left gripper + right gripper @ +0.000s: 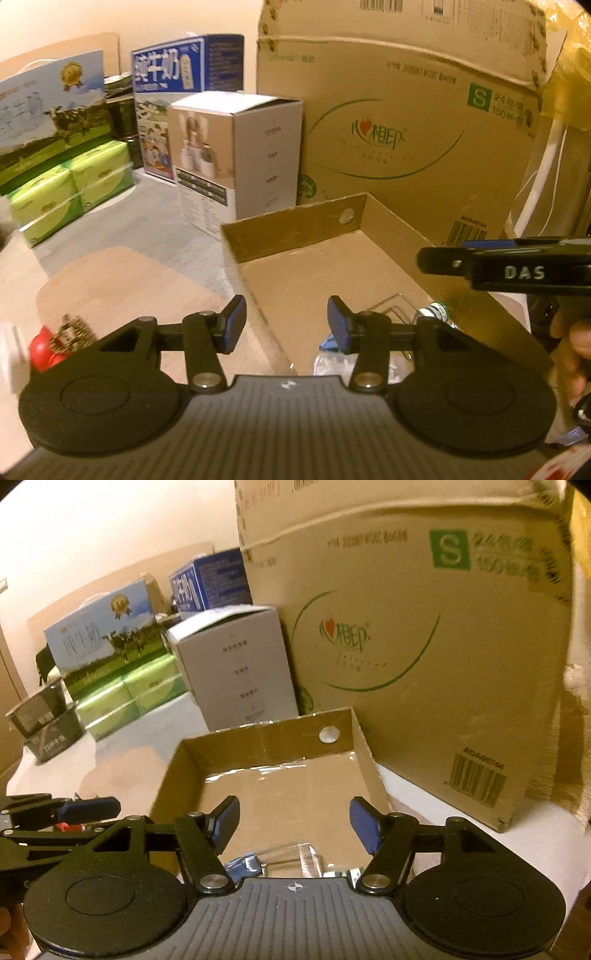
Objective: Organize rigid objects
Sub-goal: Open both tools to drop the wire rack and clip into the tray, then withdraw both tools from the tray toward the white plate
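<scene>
Hovering over the shallow cardboard tray (266, 805), both grippers had nothing between their pads. The left gripper (286, 325) sat over the tray's near wall with jaws apart, and the right gripper (293, 825) gaped wider above the tray floor. A clear plastic piece (295, 856) and a bottle (437, 312) lay inside, near corner, presumably corralled there. A red thing (42, 349) waited outside on the table.
</scene>
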